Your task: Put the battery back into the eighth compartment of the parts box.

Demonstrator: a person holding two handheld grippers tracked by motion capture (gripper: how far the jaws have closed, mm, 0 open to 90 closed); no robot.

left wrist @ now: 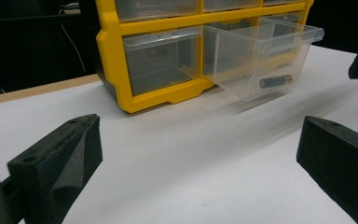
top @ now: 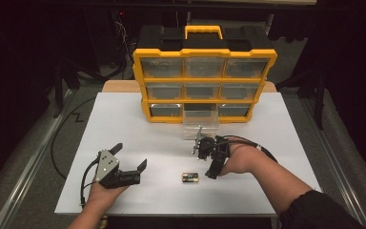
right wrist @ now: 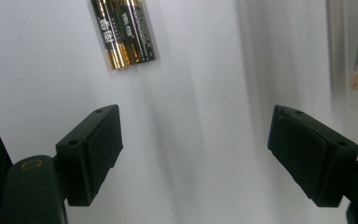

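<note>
Your right gripper above two batteries, jaws wide and empty
The batteries lie side by side beyond your fingertips, long axis pointing away from the jaws; your left gripper is wide open too

Small white print is seen on the two batteries on the bench, but no word or number can be read.

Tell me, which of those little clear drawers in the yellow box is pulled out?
The bottom-row middle drawer of the yellow organizer. It juts forward over the table with a battery inside; the other eight sit flush in the frame.
</note>
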